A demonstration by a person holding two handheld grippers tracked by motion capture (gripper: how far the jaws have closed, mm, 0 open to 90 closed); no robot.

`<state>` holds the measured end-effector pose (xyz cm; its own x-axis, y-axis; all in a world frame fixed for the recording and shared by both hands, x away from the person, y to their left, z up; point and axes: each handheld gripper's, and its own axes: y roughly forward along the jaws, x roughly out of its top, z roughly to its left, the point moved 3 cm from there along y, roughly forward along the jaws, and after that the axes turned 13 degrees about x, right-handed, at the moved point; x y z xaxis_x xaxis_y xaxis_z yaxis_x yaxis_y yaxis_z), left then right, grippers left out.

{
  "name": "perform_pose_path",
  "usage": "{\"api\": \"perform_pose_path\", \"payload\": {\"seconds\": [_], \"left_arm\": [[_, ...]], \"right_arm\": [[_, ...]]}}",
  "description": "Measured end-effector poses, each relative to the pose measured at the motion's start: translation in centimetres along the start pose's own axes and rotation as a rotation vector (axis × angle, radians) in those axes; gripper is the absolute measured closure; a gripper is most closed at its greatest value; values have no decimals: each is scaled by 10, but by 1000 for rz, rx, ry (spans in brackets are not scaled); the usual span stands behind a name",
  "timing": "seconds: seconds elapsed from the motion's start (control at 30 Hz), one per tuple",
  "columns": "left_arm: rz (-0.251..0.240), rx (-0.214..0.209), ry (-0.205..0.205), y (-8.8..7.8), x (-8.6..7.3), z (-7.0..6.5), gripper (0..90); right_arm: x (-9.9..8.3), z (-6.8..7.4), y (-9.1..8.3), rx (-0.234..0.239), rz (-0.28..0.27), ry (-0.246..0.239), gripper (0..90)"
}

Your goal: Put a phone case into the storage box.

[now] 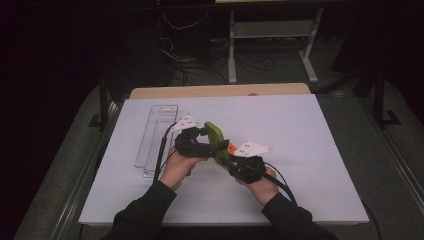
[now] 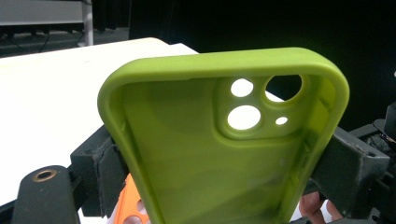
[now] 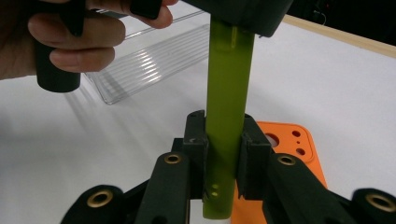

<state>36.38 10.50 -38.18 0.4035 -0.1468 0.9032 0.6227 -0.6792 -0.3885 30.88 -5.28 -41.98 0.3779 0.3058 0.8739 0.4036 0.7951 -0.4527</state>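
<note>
I held the green phone case (image 1: 216, 141) above the white table sheet (image 1: 310, 165), clear of the surface, between both grippers near the middle of the table. In the high view its long axis ran from the upper left, at the left gripper (image 1: 201, 134), down to the lower right, at the right gripper (image 1: 231, 165). The case stood on edge, so the right gripper view presented it as a narrow green bar (image 3: 226, 116) rising straight away from the jaws. The right gripper (image 3: 224, 154) was clamped across the thin wall of the case near its lower end, both pads pressing on the green sides. In the left gripper view the open inside of the case (image 2: 210, 154) faced the camera, with the camera cut-outs toward the far, upper end. The left gripper (image 2: 219, 163) spanned the width of the case, one pad on each long side, and gripped it. An orange phone case (image 3: 289, 149) lay flat on the sheet under the right gripper, apart from the green one. A clear plastic tray (image 1: 156, 135) lay on the sheet to the left, its long side running away from me.
</note>
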Motion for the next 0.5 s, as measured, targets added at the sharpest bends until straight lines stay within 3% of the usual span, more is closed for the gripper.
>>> {"api": "perform_pose_path", "payload": {"seconds": [0.07,0.1,0.2,0.23,0.37,0.5], "left_arm": [[7,5,15,0,0,1,144],[8,8,3,0,0,0,145],[2,18,18,-1,0,3,145],[3,27,-10,-2,0,2,145],[2,42,-4,-5,2,7,145],[-2,53,-7,-8,3,10,146]], "right_arm": [[-1,-1,1,3,8,-9,652],[-2,-1,2,-2,24,4,589],[-3,0,2,4,36,27,513],[-3,-1,2,6,38,24,489],[-3,-4,-3,14,43,16,405],[-6,-11,-8,26,86,27,307]]}}
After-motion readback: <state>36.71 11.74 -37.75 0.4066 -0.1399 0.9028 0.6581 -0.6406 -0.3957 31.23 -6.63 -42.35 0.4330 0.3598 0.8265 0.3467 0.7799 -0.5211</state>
